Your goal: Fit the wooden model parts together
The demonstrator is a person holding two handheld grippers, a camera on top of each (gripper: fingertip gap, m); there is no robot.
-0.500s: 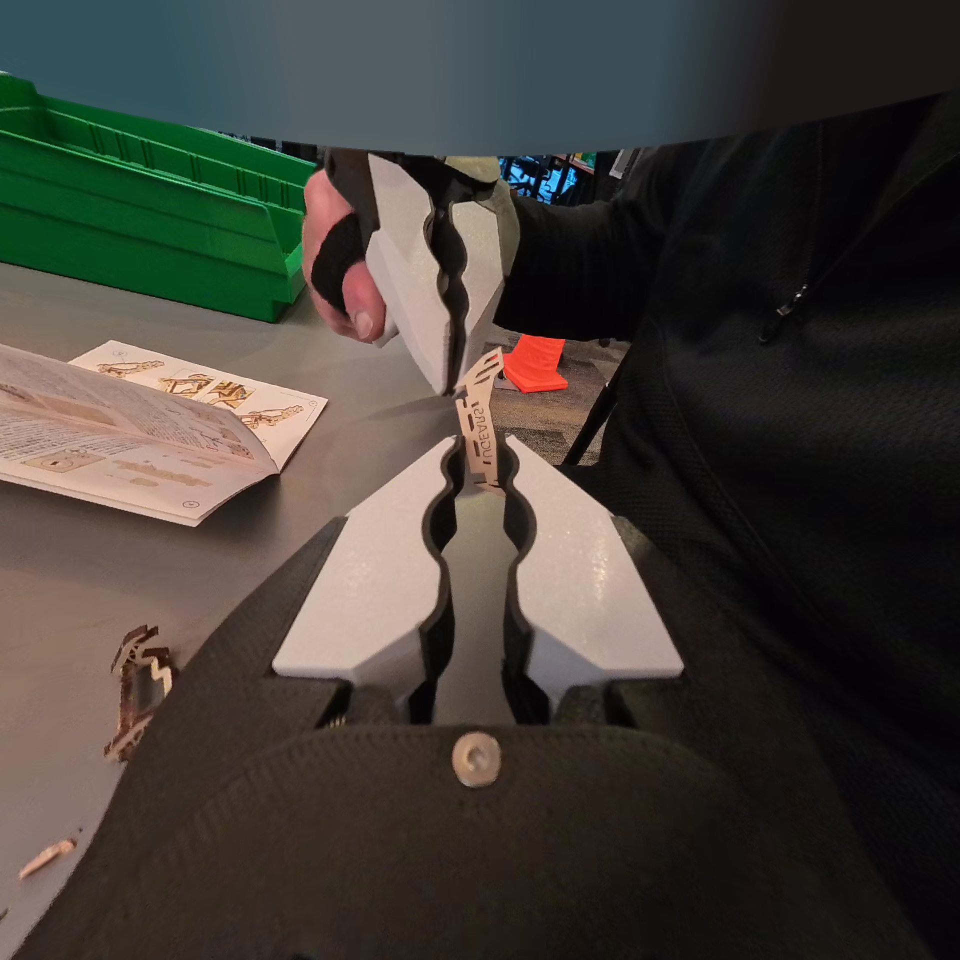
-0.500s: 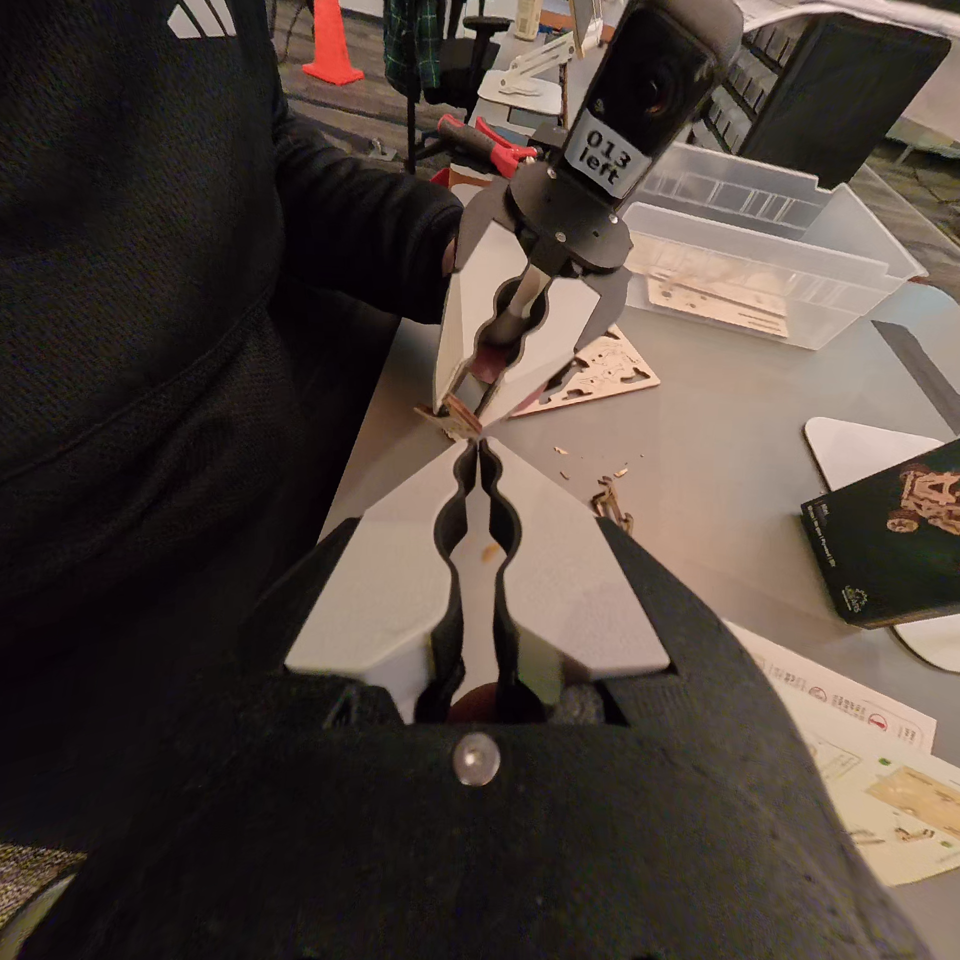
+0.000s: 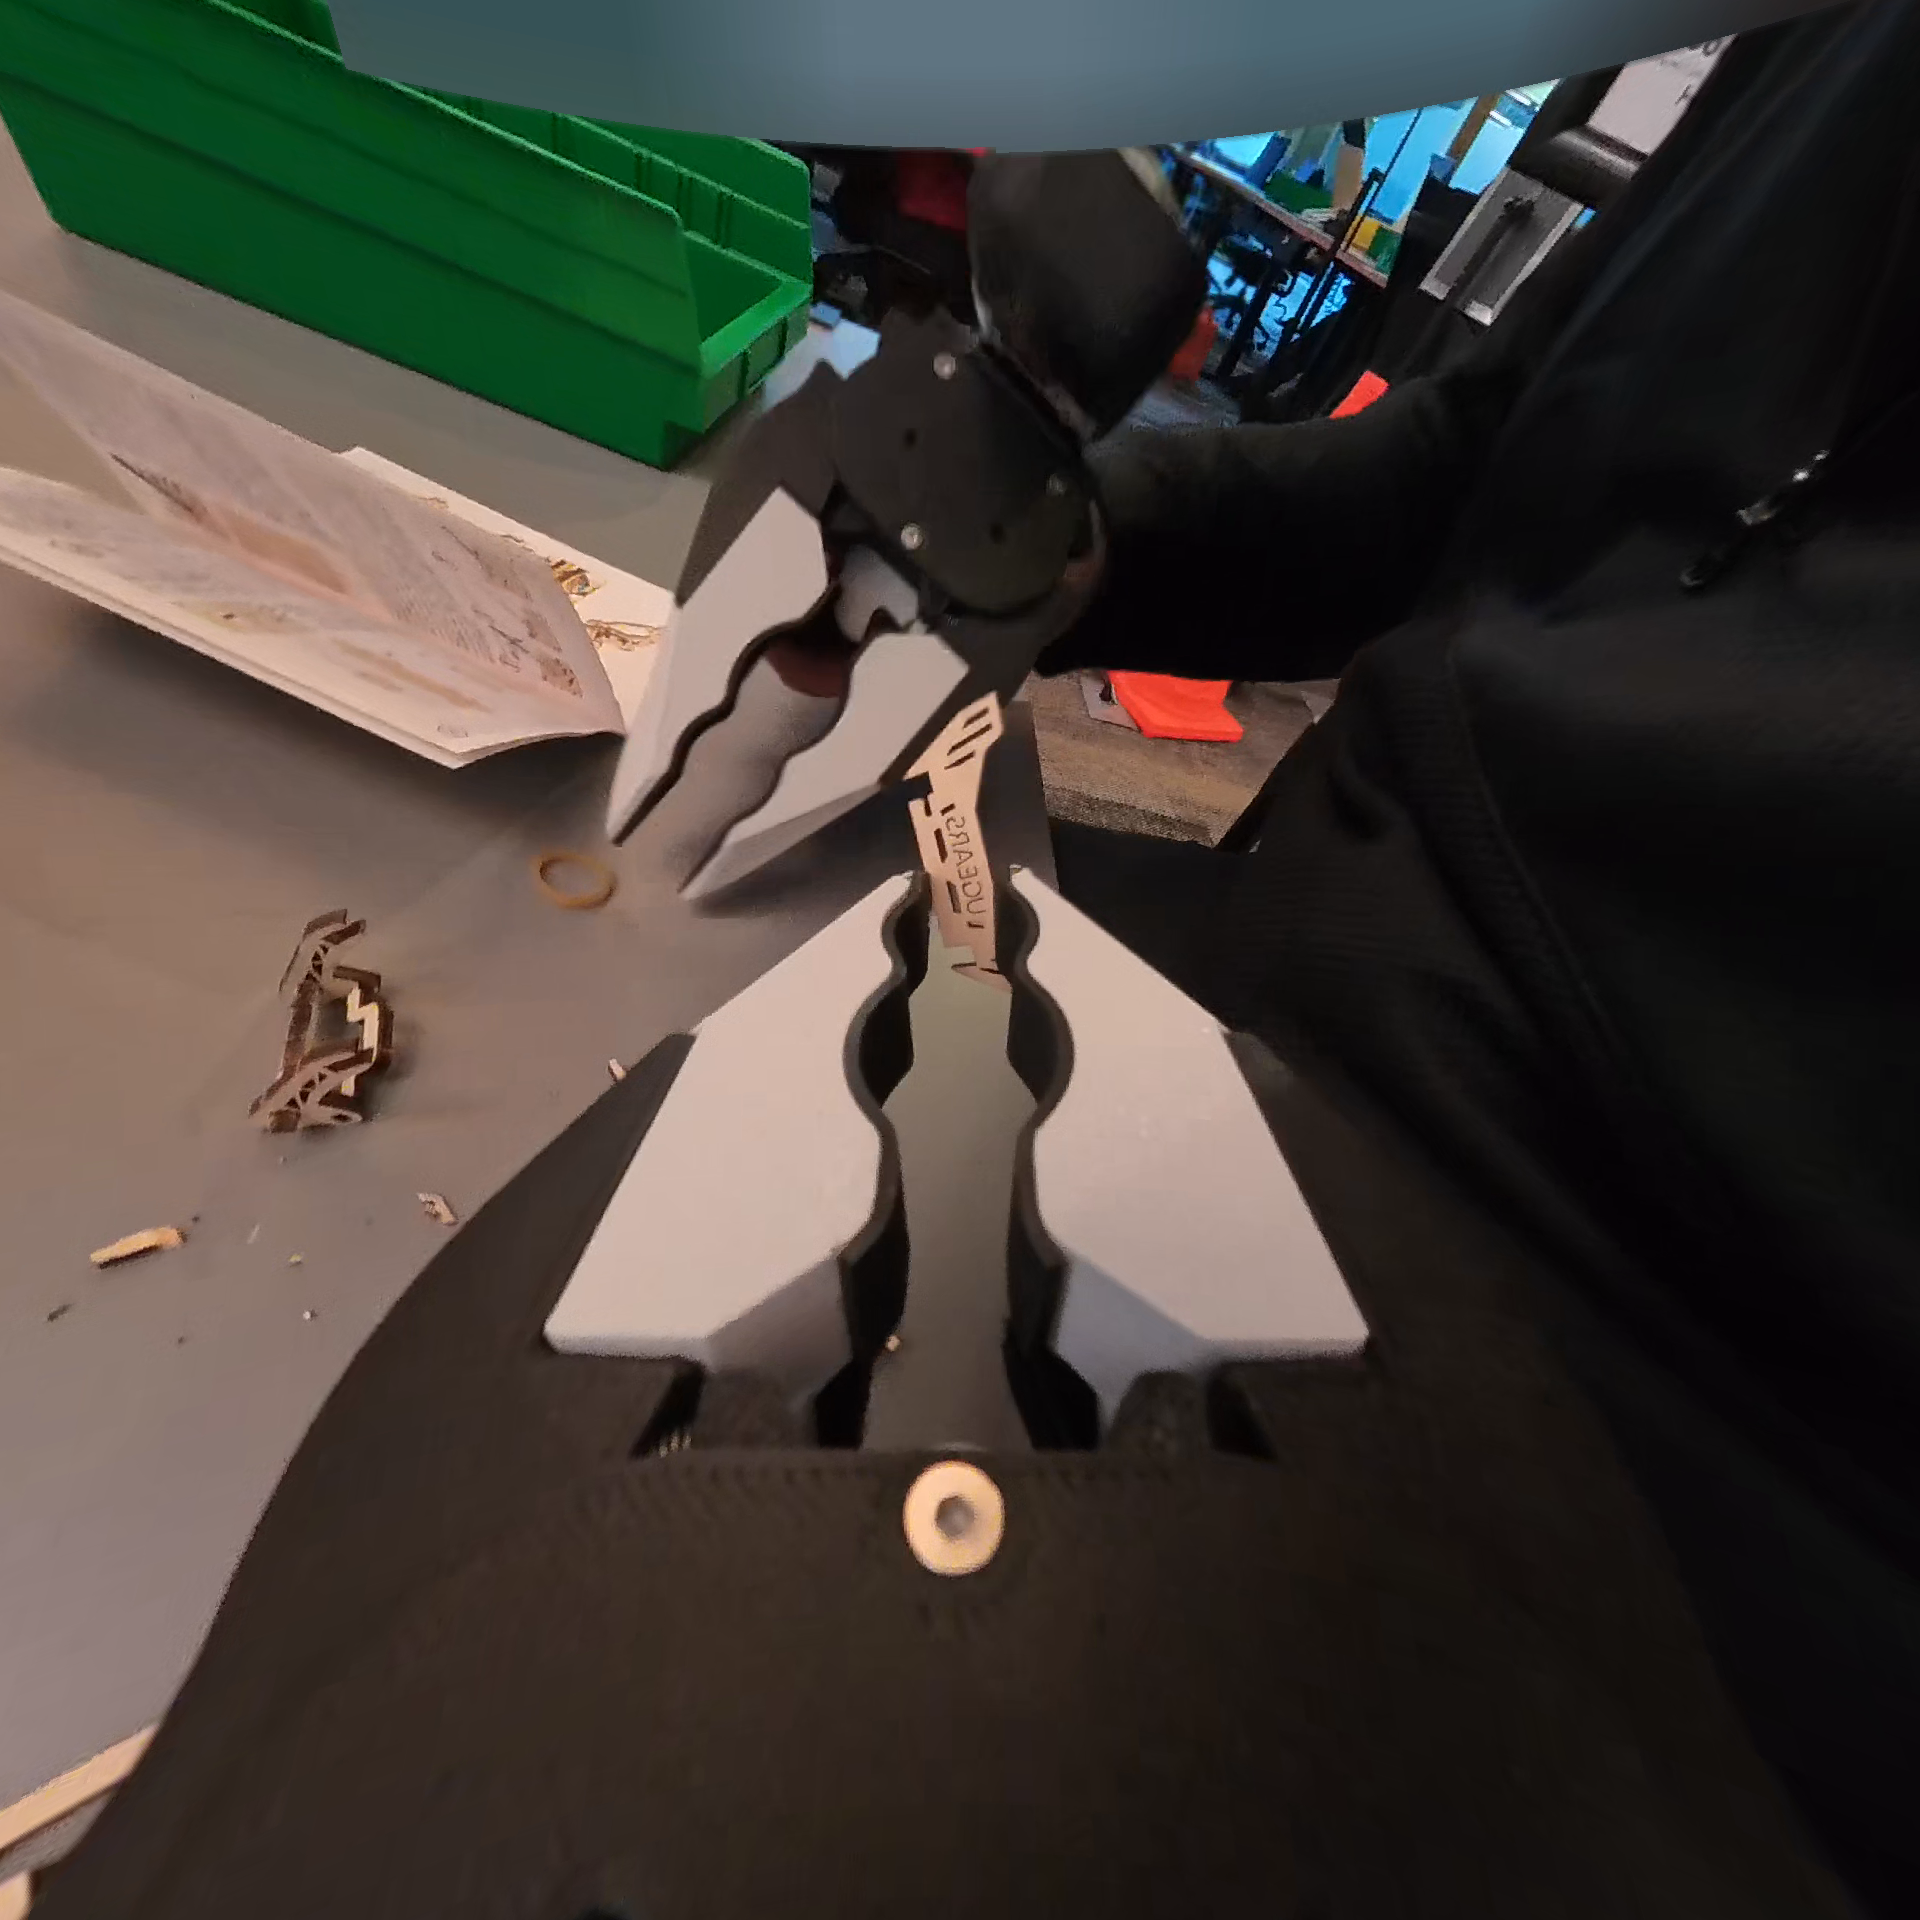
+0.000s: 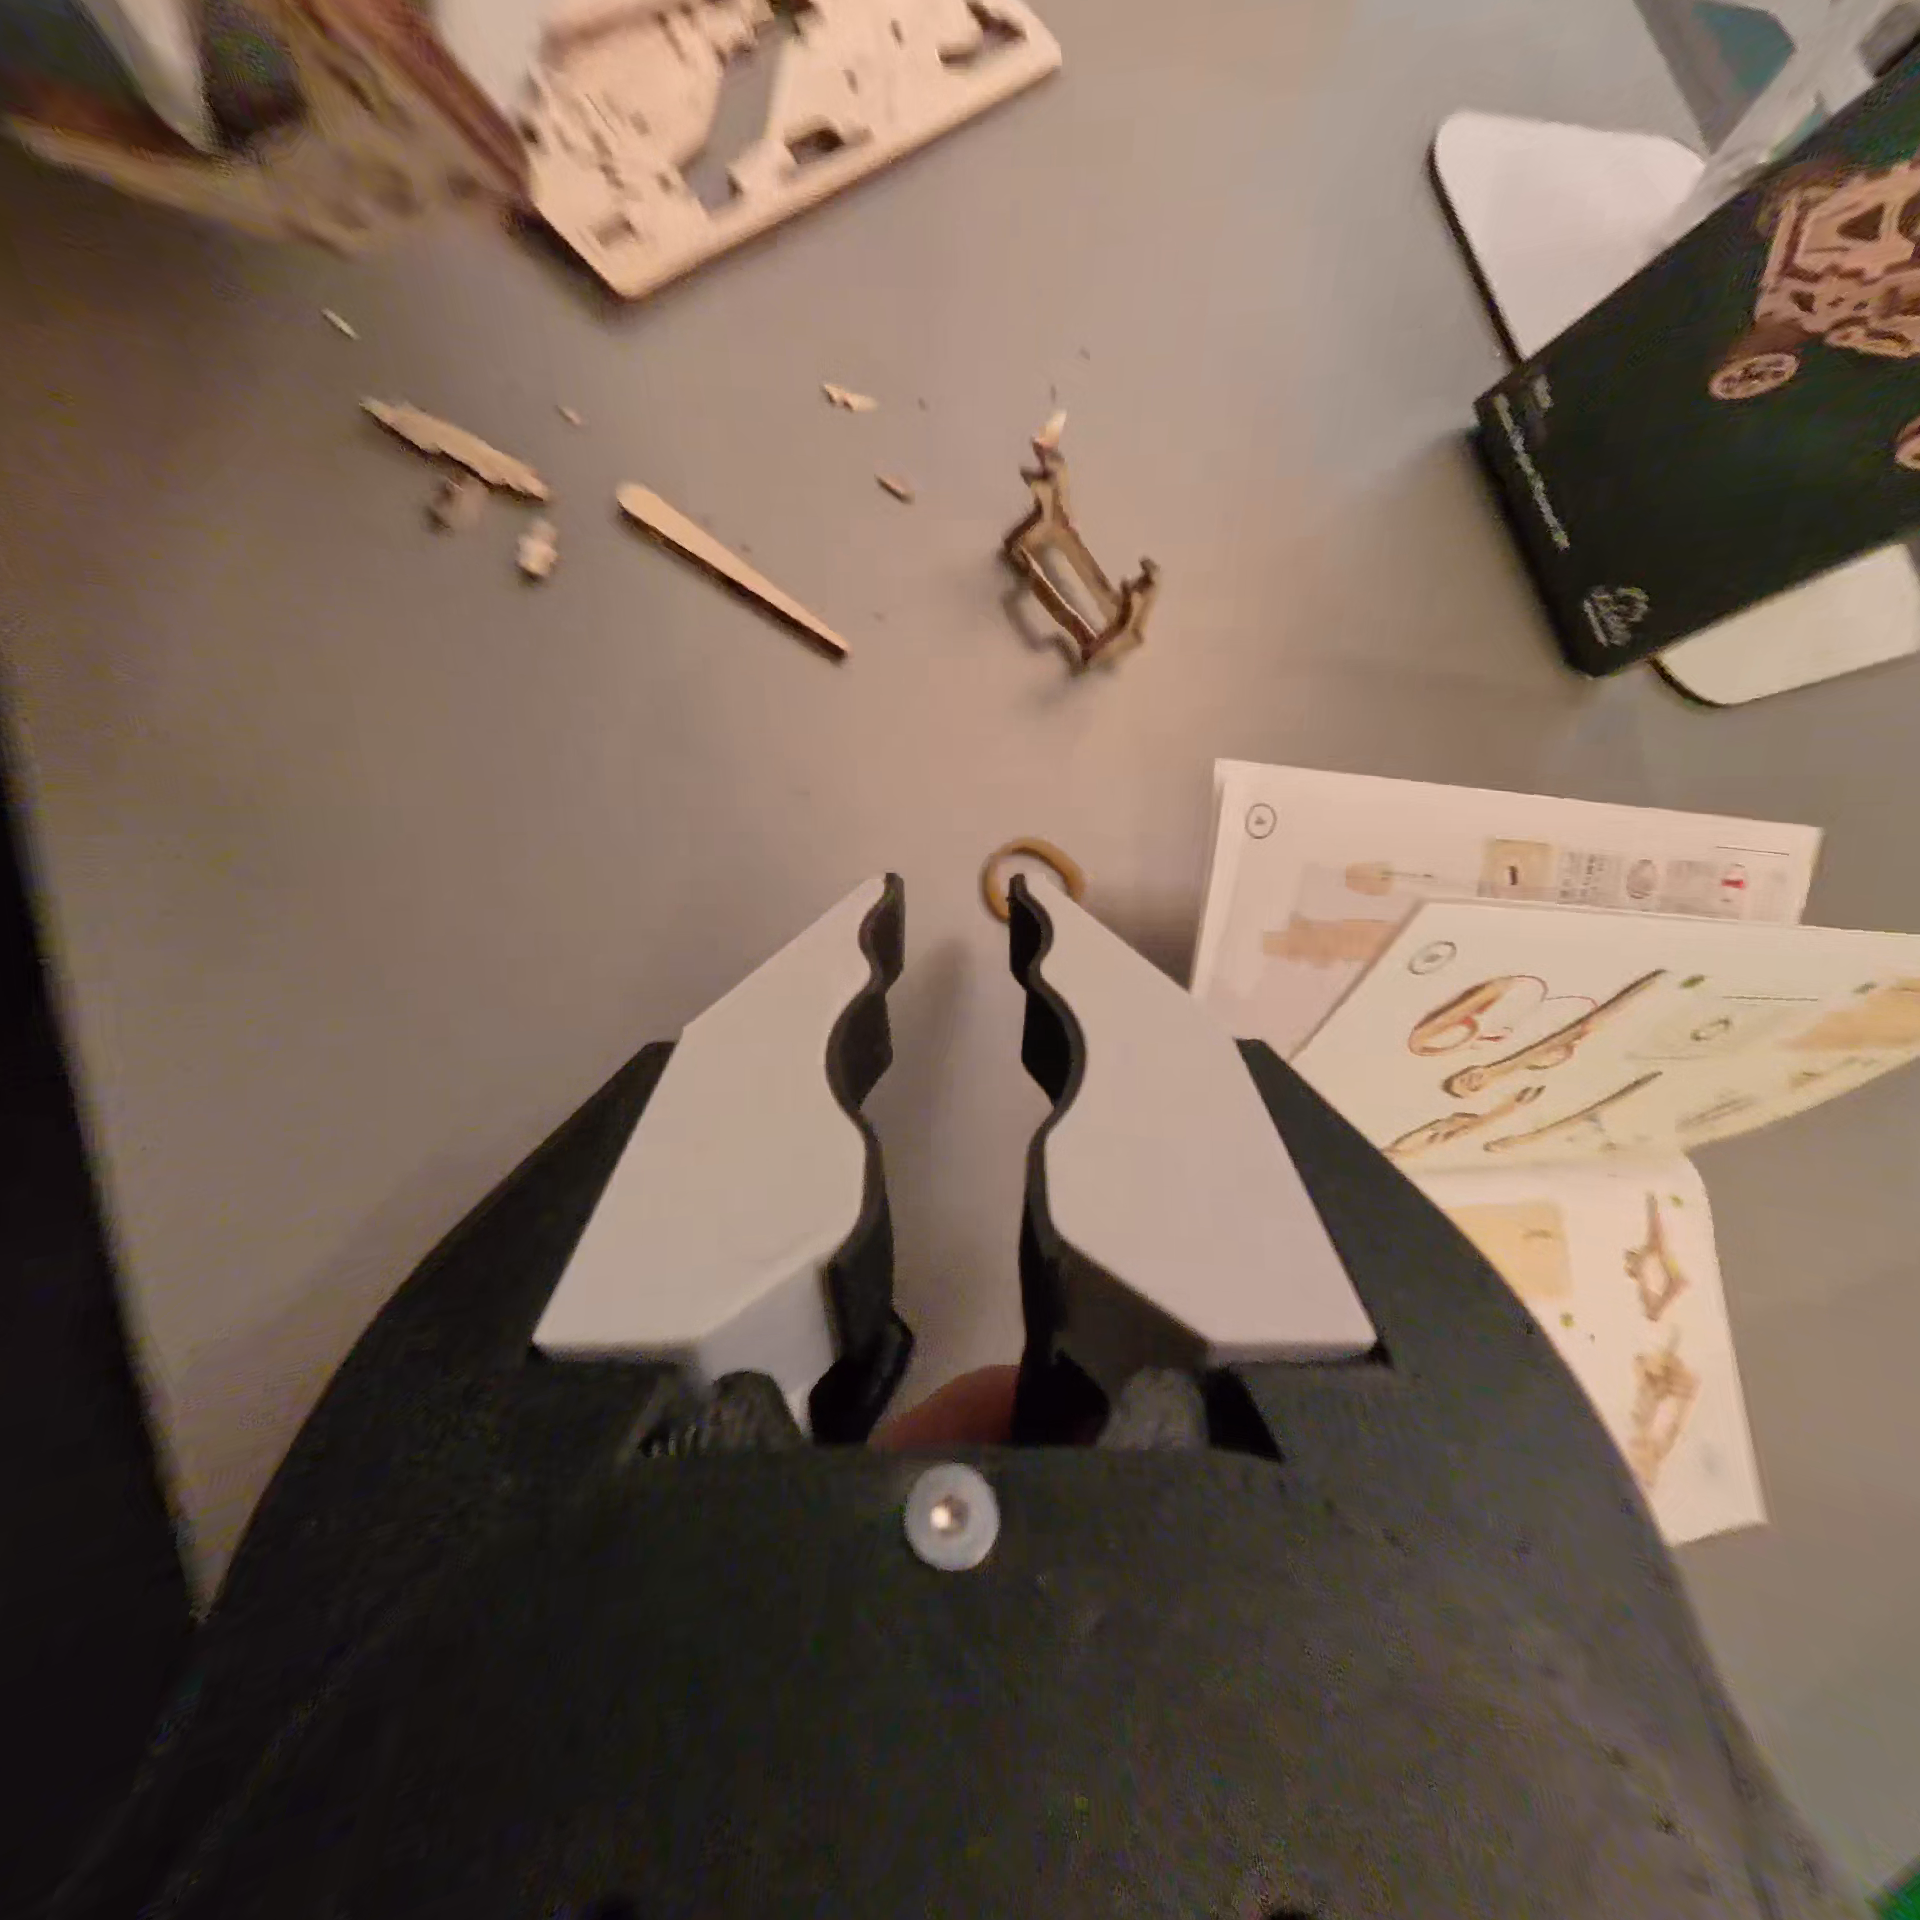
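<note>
The left tongs (image 3: 966,883) are clamped on a flat wooden strip (image 3: 961,862), which sticks up out of the tips toward 12 o'clock, with both pads looking pressed on its lower end. The right tongs (image 4: 951,894) are spread apart with nothing between them, tips pointed down at the grey table (image 4: 520,779) right by a small tan ring (image 4: 1029,868), which peeks out around the right-hand fingertip. Progress-wise it looks like early-to-mid build: one small frame subassembly (image 4: 1075,582) sits done-ish at about 12 o'clock from the right tongs, there are scraps and a tapered sliver (image 4: 727,566) toward 11, and the punched-out parts sheet (image 4: 769,125) is further up the table. The strip isn't mated to anything yet, so probably the ring gets picked next and most of the model is still to go. From the left camera, the right tongs angle down steeply from 1 o'clock, a black-sleeved arm (image 3: 1299,540) behind them. The open instruction booklet (image 4: 1507,1039) sits at 3 o'clock.
</note>
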